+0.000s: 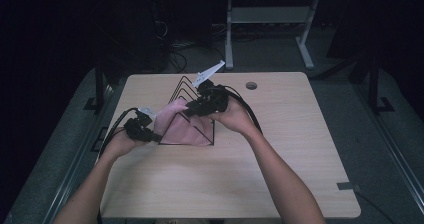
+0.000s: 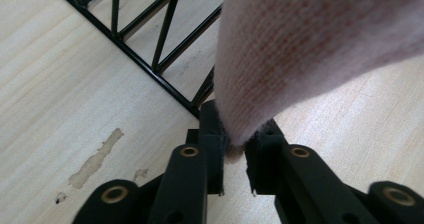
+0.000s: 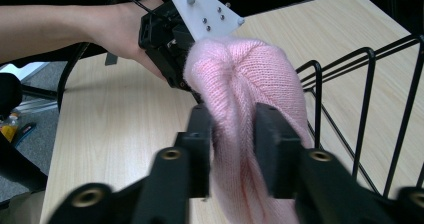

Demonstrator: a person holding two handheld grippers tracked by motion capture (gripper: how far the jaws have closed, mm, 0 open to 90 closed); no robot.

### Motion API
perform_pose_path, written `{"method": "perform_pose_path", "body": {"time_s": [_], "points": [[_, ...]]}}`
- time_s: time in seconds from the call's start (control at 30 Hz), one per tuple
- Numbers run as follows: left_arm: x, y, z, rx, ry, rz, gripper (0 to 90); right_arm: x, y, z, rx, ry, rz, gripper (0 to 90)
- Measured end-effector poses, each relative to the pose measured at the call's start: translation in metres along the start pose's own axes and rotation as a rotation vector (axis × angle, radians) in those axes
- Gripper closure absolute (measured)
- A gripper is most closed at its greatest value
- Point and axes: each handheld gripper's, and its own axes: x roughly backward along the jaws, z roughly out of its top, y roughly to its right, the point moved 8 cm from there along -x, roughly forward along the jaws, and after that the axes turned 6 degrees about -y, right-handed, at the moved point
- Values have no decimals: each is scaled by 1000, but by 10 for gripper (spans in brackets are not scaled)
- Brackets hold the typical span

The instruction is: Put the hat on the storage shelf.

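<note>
Pink knit cloth [image 1: 182,126] clamped by left hand-held gripper [image 1: 145,127] and right hand-held gripper [image 1: 192,108]; held above black wire rack [image 1: 192,86] on tabletop [image 1: 280,149].

Pink knit cloth [image 2: 310,49]: cut off by the top and right edges in the left gripper view; its lower end runs off the bottom edge in the right gripper view. Black wire rack [image 1: 192,111]: partly hidden behind the cloth; its wire count is too small to tell in the high view.

We see two bare forearms, no sleeves. Each black gripper [image 1: 141,126] trails black cables toward six o'clock, with brass-ringed screws on the jaws and a grey three-cornered plate [image 3: 205,11].
</note>
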Motion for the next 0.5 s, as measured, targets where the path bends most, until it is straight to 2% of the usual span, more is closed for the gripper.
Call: {"method": "perform_pose_path", "body": {"time_s": [0.03, 0.07, 0.1, 0.37, 0.4, 0.5], "points": [[1, 0, 0, 13, 4, -2, 768, 1, 0, 0, -1, 0, -3, 601], [2, -1, -1, 10, 1, 2, 742, 2, 2, -1, -9, -2, -15, 545], [3, -1, -1, 14, 5, 2, 727, 3, 2, -1, -13, -4, -16, 530], [15, 3, -2, -2, 33, 22, 635, 19, 6, -15, -44, 38, -28, 443], [16, 4, -2, -2, 34, 22, 623, 22, 6, -18, -61, 43, -29, 434], [19, 6, -3, 4, 38, 13, 606, 28, 8, -24, -69, 56, -51, 419]]}}
